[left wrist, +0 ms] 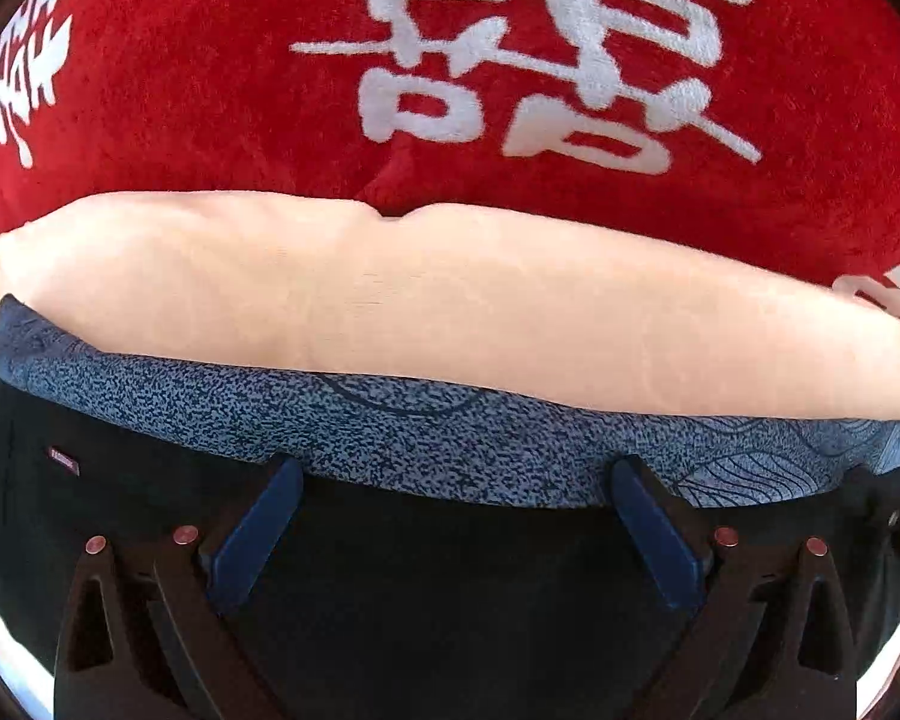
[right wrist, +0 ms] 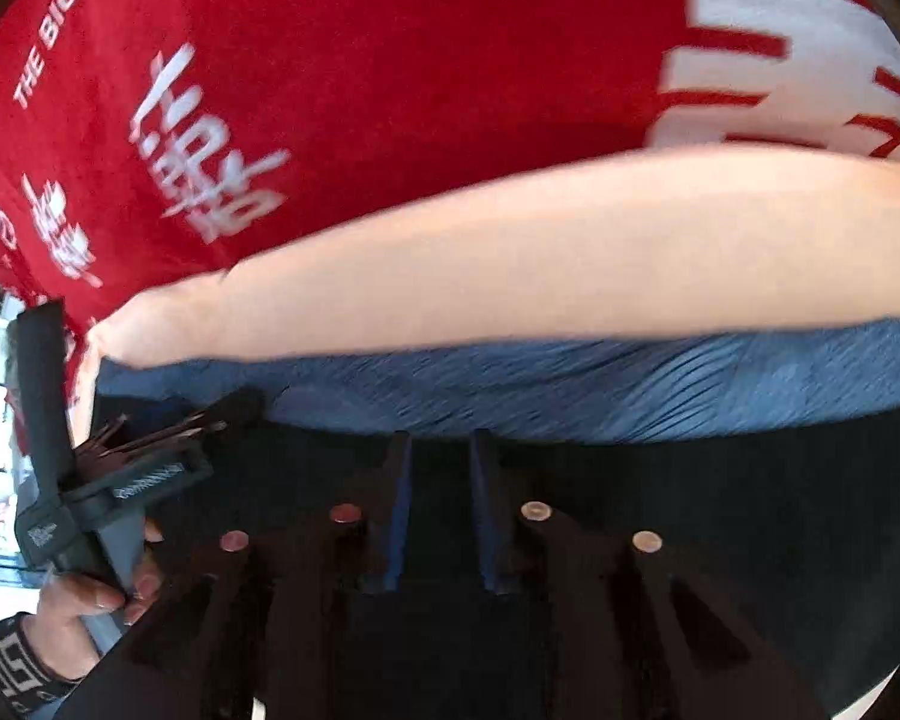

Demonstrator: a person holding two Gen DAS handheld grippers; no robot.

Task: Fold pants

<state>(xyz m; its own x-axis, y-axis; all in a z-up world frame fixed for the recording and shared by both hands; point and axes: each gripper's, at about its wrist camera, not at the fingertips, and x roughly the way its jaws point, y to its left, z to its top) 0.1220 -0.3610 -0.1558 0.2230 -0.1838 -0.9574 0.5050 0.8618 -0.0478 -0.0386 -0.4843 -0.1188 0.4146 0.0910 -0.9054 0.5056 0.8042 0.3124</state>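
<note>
The black pants fill the near half of the left wrist view, with a small red label at their left. My left gripper is open, its blue pads wide apart over the far edge of the pants and nothing between them. In the right wrist view the pants again cover the bottom. My right gripper stands at their far edge. Its jaws are closing to a narrow gap, with black cloth in it.
Beyond the pants lies a band of speckled blue fabric, then a peach cushion on a red blanket with white characters. At the left of the right wrist view a hand with a patterned cuff holds the other tool's handle.
</note>
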